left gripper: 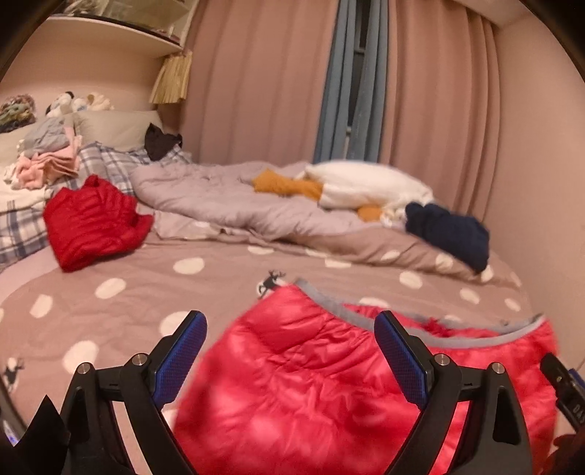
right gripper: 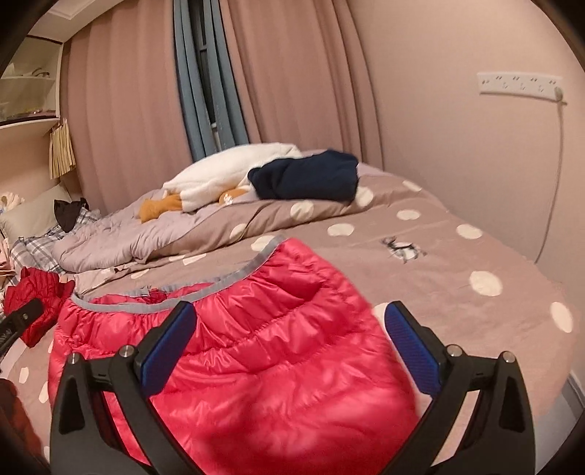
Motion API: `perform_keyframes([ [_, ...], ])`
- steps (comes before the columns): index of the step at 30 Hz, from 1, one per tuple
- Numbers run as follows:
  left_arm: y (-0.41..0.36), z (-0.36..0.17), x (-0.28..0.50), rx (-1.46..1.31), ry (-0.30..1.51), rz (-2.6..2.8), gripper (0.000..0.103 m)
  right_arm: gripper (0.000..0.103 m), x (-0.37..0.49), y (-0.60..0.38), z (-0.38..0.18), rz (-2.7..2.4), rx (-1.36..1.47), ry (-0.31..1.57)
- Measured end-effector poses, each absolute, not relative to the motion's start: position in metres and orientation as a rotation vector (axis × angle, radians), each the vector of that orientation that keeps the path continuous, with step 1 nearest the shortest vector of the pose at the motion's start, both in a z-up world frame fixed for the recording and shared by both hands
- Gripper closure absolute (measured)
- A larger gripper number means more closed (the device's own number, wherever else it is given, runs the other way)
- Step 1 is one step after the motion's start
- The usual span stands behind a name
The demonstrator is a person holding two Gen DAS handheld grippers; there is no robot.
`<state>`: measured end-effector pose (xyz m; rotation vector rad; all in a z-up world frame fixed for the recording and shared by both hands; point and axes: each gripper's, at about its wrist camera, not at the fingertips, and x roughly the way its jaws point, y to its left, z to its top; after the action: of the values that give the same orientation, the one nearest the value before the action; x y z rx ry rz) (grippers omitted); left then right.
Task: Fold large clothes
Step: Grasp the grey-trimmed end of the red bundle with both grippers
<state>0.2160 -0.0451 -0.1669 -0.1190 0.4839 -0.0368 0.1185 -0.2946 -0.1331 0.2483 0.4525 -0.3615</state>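
Beneath both wide-open grippers (left gripper: pixel 290 334) (right gripper: pixel 290 327), pink puffer jacket (right gripper: pixel 278 358), untouched.

beyond the jaws, a taupe bedspread (left gripper: pixel 120 314) with white dots and small deer motifs; farther beyond, a rumpled grey quilt (left gripper: pixel 226 197) crossing the bed. on the quilt, ahead and to the right of the jaws in the left wrist view, a white plush bundle (left gripper: pixel 365 182) with mustard-yellow parts (left gripper: pixel 285 186) just beside it. far left of the jaws, plaid bedding (left gripper: pixel 106 157), a beige pillow (left gripper: pixel 113 128) and soft toys (left gripper: pixel 73 102) under a wall shelf (left gripper: pixel 109 33). behind all, pink curtains (left gripper: pixel 256 80) parted on a blue-grey curtain (left gripper: pixel 347 91). in the right wrist view, high to the right of the jaws, a white power strip (right gripper: pixel 519 84) with a cable (right gripper: pixel 555 175) hanging down the wall.
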Motion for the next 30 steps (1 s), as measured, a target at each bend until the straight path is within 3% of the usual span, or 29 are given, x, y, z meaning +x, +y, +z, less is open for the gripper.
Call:
perform_keyframes([
  [6,-0.067,-0.256,0.276,-0.1,0.657,-0.046,0.012,0.0,0.181,-0.316,-0.206,-0.413,0.247,0.635],
  [14,-0.074,-0.267,0.294,-0.111,0.667,-0.05,0.012,0.0,0.203,-0.346,-0.259,-0.373,0.439,0.676],
  [24,-0.078,-0.271,0.299,-0.09,0.682,-0.029,0.011,0.0,0.215,-0.344,-0.266,-0.403,0.392,0.711],
  [30,-0.059,-0.242,0.266,-0.074,0.693,0.015,0.011,0.0,0.207,-0.341,-0.254,-0.433,0.369,0.721],
])
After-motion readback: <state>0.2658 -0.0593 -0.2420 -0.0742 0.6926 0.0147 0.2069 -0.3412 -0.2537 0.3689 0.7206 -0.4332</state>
